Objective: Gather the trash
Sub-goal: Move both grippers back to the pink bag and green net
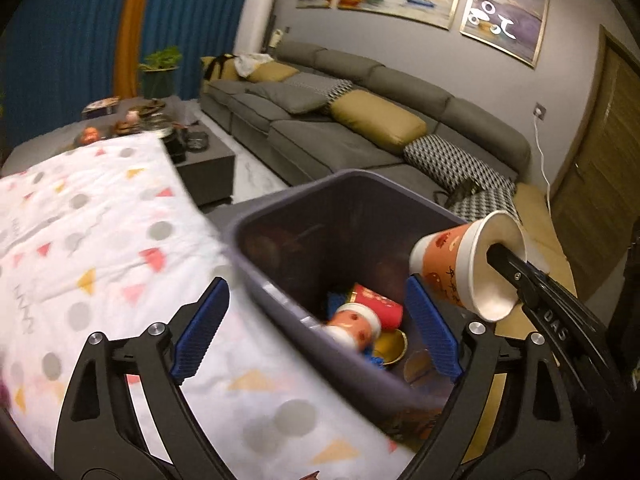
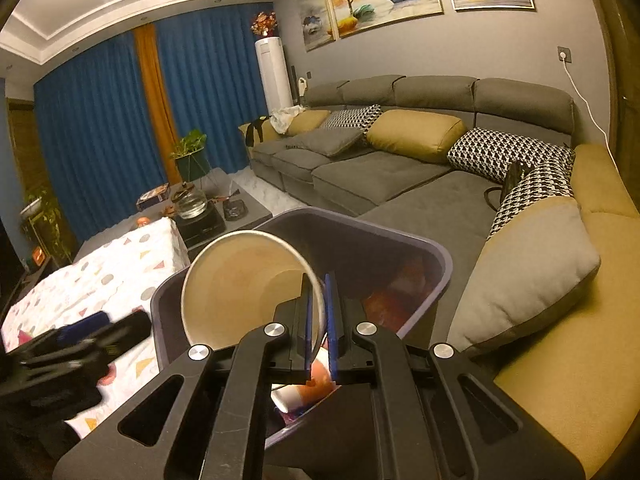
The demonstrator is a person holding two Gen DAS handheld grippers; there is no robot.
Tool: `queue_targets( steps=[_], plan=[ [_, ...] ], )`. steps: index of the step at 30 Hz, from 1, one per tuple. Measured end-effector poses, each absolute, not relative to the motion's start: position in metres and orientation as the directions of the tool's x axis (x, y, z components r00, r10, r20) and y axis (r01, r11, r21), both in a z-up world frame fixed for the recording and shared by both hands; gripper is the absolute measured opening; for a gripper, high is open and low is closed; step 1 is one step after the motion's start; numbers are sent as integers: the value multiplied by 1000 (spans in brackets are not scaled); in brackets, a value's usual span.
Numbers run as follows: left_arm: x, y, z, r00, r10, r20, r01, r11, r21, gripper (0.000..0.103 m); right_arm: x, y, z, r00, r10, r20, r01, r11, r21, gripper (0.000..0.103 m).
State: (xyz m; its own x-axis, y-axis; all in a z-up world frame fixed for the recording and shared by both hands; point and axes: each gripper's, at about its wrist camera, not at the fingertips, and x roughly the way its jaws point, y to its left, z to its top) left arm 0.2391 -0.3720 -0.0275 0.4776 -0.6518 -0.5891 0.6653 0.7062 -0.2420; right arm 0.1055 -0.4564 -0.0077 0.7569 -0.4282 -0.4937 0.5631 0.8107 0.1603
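Bin mouth open above, trash heaped only at its bottom, paper cup held over far rim partly blocking entry, clothed table close alongside, sofa crowding opposite side.

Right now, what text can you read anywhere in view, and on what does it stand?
"DAS": white letters on the right gripper's black finger arm.
Orange paper cup held by it: dark characters, too blurred to read.
Patterned tablecloth: grey lettering, not legible.
Red packet in the bin: print unreadable.
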Motion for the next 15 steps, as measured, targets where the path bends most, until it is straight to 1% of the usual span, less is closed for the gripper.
queue_targets(
  steps=[2,3,4,6,8,10,14,15],
  plan=[
    [240,-356,-25,502,-639,-583,643,727,-242,89,106,-454,-8,754,-434,-493,565,811,151,24],
    [240,-342,-23,524,-627,-577,625,743,-240,90,105,-453,-8,754,-439,-489,567,811,147,38],
    [240,-332,-22,540,-618,-572,611,755,-238,91,104,-451,-7,755,-448,-479,570,809,142,42],
    [241,-312,-18,575,-594,-563,580,781,-231,92,103,-447,-6,748,-462,-477,580,805,129,42],
    [242,-287,-15,610,-566,-555,543,808,-228,92,100,-445,-4,752,-460,-472,578,805,135,44],
    [240,-264,-12,642,-536,-548,508,833,-219,92,97,-438,0,759,-461,-460,572,809,133,50],
    [234,-215,-8,721,-452,-525,424,887,-181,92,94,-412,9,789,-436,-433,532,837,127,56],
    [234,-205,-7,737,-429,-522,402,900,-171,92,94,-404,11,797,-426,-427,519,846,124,60]
  ],
)
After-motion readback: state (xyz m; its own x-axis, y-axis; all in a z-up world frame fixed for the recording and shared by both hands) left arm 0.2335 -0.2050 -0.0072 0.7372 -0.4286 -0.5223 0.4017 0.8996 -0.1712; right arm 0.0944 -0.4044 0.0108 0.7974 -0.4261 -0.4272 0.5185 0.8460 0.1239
